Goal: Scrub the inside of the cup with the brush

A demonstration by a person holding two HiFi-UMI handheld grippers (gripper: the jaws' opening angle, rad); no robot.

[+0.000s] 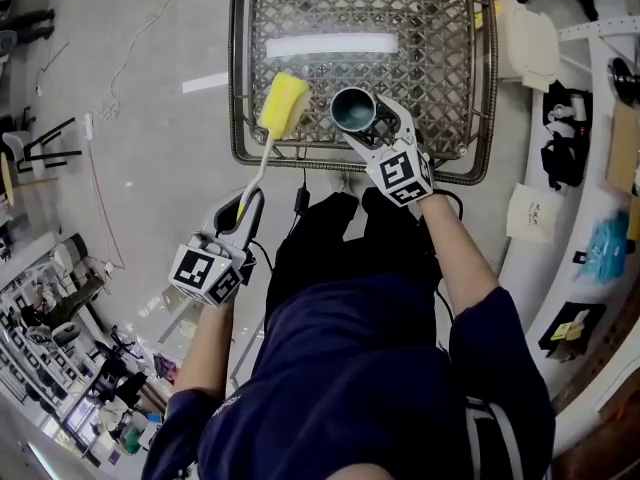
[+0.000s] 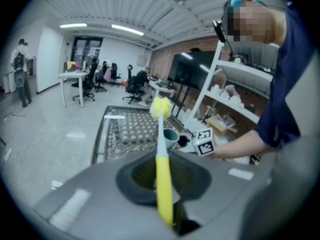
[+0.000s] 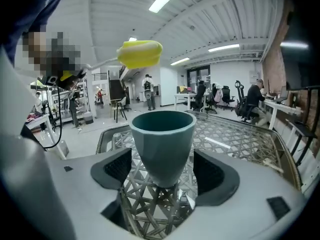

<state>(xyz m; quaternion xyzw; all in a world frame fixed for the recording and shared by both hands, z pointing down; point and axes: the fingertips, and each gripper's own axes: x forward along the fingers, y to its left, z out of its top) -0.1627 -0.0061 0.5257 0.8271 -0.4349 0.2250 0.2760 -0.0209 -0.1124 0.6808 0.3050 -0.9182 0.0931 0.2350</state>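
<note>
Cup location: the cup (image 3: 163,144) stands upright on the mesh table (image 1: 440,68), by its near edge, right of centre.
Right gripper: the right gripper (image 1: 372,120) has its jaws wide, one on each side of the cup. There is a clear gap on both sides, the pads are off the wall, and nothing is held.
Left gripper: the left gripper (image 1: 250,208) is clamped on the yellow near end of the brush (image 2: 163,184) handle.
Brush location: the handle points far and upward. The head hangs in the air just left of the cup's rim, apart from it and not inside.
Cup handling: probably rigid, light and smooth-walled. It tapers to a narrow foot, so it is likely to tip or skid on the mesh under brush pressure. The material cannot be told, so treat it as breakable.
Grip point: hold across the wall at mid-height, rim left free. The taper may let the cup ride up out of the pads, so close firmly.
Brush handling: the slim handle likely flexes and the head looks soft, so press lightly.
Step judged: the cup is not yet secured and scrubbing has not begun.
</note>
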